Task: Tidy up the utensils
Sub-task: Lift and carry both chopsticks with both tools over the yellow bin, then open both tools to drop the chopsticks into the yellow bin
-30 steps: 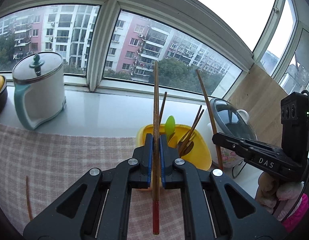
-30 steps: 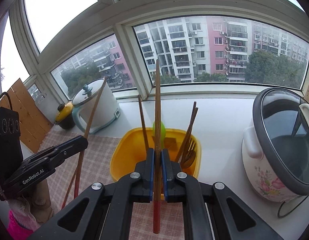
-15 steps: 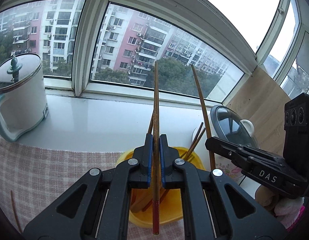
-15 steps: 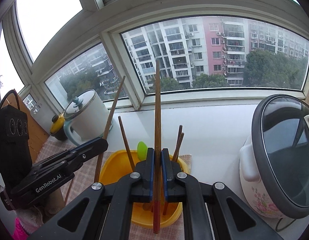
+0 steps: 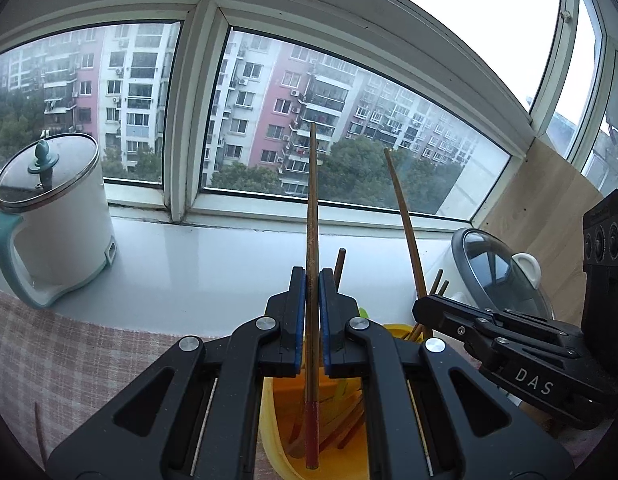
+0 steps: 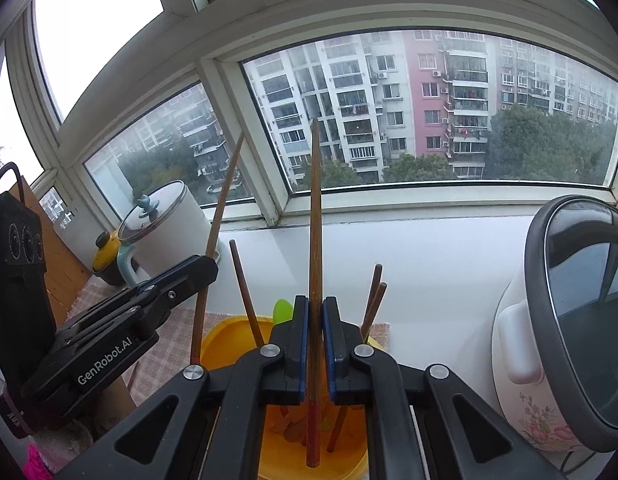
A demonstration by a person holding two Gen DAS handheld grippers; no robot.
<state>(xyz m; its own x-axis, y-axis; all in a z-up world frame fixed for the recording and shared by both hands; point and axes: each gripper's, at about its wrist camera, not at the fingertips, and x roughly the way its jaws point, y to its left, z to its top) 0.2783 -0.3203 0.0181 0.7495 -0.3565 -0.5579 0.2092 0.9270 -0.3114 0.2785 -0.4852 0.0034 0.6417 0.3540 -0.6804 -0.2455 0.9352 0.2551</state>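
Note:
My left gripper (image 5: pixel 312 276) is shut on a wooden chopstick (image 5: pixel 312 200) that stands upright, its red end hanging over the yellow utensil holder (image 5: pixel 275 420) just below the fingers. My right gripper (image 6: pixel 315 304) is shut on a second upright chopstick (image 6: pixel 315 208), whose red end dips into the same yellow holder (image 6: pixel 229 332). Each gripper shows in the other's view: the right gripper (image 5: pixel 423 312) beside me on the right, the left gripper (image 6: pixel 207 266) on the left. Several chopsticks (image 6: pixel 245 292) and a green spoon (image 6: pixel 283 308) stand in the holder.
A white pot with a teal handle (image 5: pixel 53 216) stands on the sill at the left, a small yellow pot (image 6: pixel 103 248) behind it. A flowered rice cooker (image 6: pixel 569 340) sits close on the right. A checked cloth (image 5: pixel 69 360) carries a loose chopstick (image 5: pixel 39 424).
Both grippers have come closer to the yellow holder and a little lower; it now lies right under the fingers, with the red ends of both held chopsticks over or in it.

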